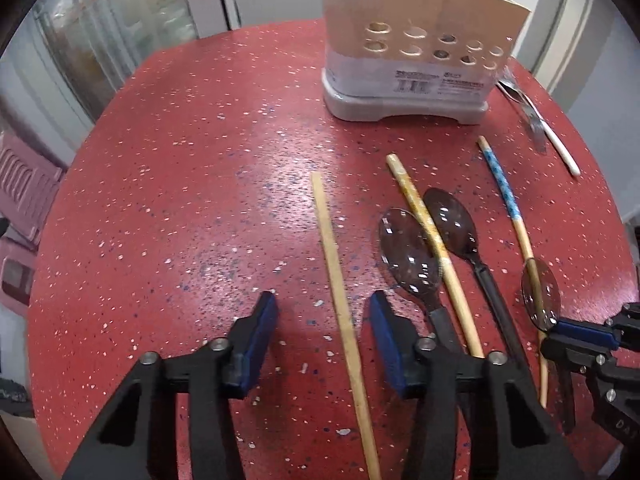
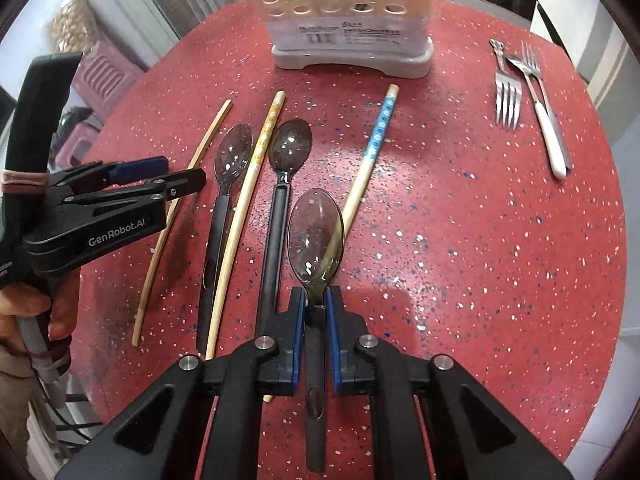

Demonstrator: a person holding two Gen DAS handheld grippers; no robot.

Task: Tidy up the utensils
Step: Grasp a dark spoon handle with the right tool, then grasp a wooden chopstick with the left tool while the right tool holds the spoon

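My right gripper (image 2: 315,294) is shut on the neck of a smoky clear plastic spoon (image 2: 316,236). The spoon's bowl lies over the bare end of a blue-patterned chopstick (image 2: 376,140). My left gripper (image 1: 322,302) stands open over the table, and a plain wooden chopstick (image 1: 340,300) lies between its blue pads (image 1: 260,332) without touching them. Right of it lie two more smoky spoons (image 1: 408,256) (image 1: 452,220) with a yellow-patterned chopstick (image 1: 428,232) between them. A perforated utensil holder (image 1: 408,76) on a grey base stands at the back.
The red speckled round table (image 2: 500,260) carries two metal forks (image 2: 508,96) and a white-handled utensil (image 2: 550,140) at the back right. Pink plastic stools (image 2: 108,76) stand past the table's left edge. A hand (image 2: 60,312) holds the left gripper's handle.
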